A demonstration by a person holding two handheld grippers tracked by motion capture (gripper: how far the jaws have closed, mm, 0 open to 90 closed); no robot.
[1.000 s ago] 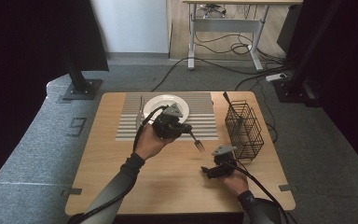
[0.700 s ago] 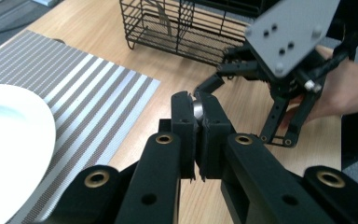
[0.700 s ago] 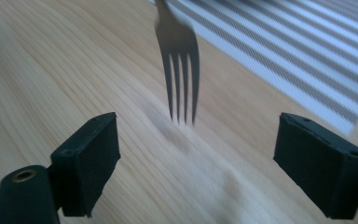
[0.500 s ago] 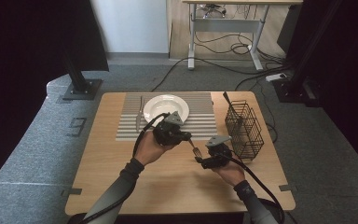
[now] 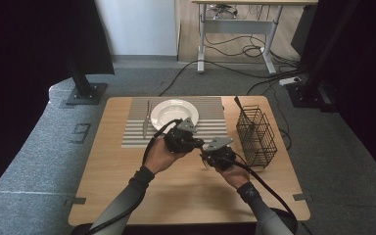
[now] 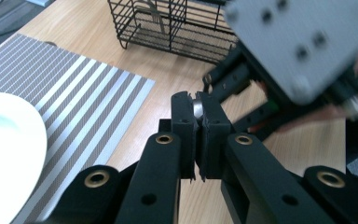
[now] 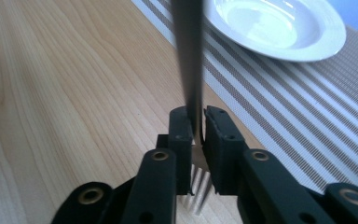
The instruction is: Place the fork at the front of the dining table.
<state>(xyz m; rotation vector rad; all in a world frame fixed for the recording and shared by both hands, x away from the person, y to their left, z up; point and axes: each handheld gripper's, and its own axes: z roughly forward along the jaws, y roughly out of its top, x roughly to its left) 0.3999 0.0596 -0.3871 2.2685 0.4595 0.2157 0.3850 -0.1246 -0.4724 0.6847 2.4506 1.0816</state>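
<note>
One white plate, one striped placemat, one knife, one fork, one wire basket and two tools on one table.

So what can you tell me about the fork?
The fork looks like shiny grey metal, with a long thin handle and pointy tines at one end. It is off the wooden table, held up between both hands. The right claw is shut on it just above the tines, which poke out under the jaws. The handle runs away from that claw and looks blurry. The left claw is shut on a bit of silver metal too, most likely the fork's other end.
</note>
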